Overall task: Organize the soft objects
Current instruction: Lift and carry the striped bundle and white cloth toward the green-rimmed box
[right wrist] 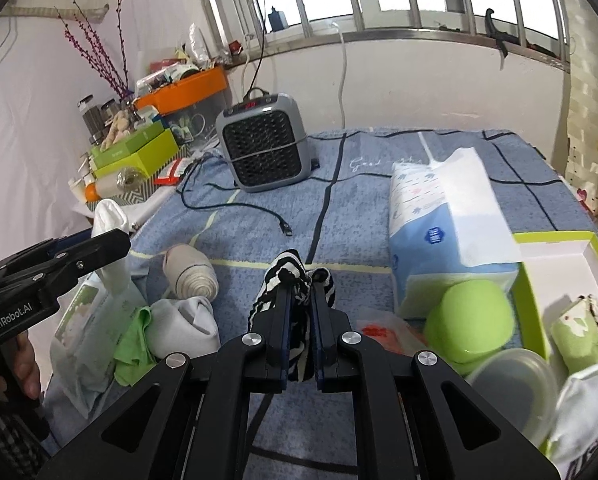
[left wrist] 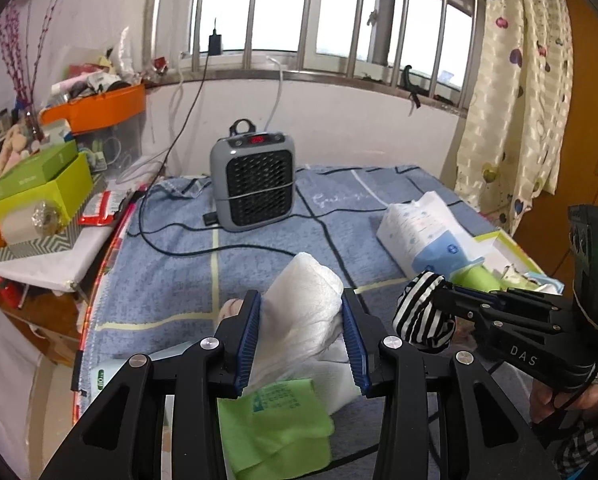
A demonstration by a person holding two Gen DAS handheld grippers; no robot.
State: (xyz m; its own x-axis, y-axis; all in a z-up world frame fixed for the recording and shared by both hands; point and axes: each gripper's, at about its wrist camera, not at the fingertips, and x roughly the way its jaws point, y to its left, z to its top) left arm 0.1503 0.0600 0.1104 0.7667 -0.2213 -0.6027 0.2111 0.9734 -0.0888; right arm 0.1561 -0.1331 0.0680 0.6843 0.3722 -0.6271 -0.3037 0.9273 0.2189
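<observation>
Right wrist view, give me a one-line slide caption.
Right gripper clamps a striped sock above the blue blanket, heater behind.

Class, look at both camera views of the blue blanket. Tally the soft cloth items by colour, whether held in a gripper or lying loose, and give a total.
White: 2, the bunched white cloth in the left gripper and a rolled white sock.
Black-and-white striped: 1, the sock in the right gripper.
Green: 1, a folded green cloth.
Beige: 1, a rolled ribbed sock.
Total: 5
</observation>
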